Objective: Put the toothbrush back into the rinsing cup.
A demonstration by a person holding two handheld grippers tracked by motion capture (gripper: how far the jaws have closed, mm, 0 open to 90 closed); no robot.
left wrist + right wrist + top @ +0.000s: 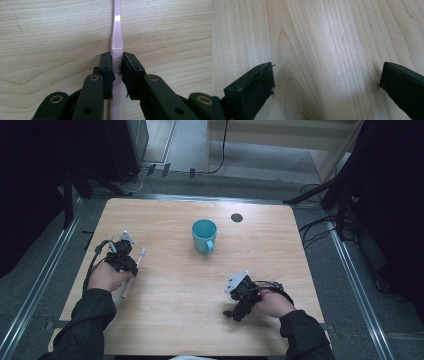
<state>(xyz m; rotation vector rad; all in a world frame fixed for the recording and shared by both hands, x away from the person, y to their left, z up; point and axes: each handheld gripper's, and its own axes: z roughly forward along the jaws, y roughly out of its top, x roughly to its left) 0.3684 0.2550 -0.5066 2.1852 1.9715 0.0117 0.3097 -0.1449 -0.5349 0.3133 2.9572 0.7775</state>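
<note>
Toothbrush (116, 42), pink, lies flat near the counter's (175, 320) left edge, its handle clenched between the left gripper's (116, 62) fingers. The right gripper (327, 82) rests released near the front edge. A thin, slick handle may twist or slip when lifted.

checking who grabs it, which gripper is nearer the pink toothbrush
Left. The left gripper has its fingers on both sides of the pink toothbrush; the right gripper sits far across the table.
</note>
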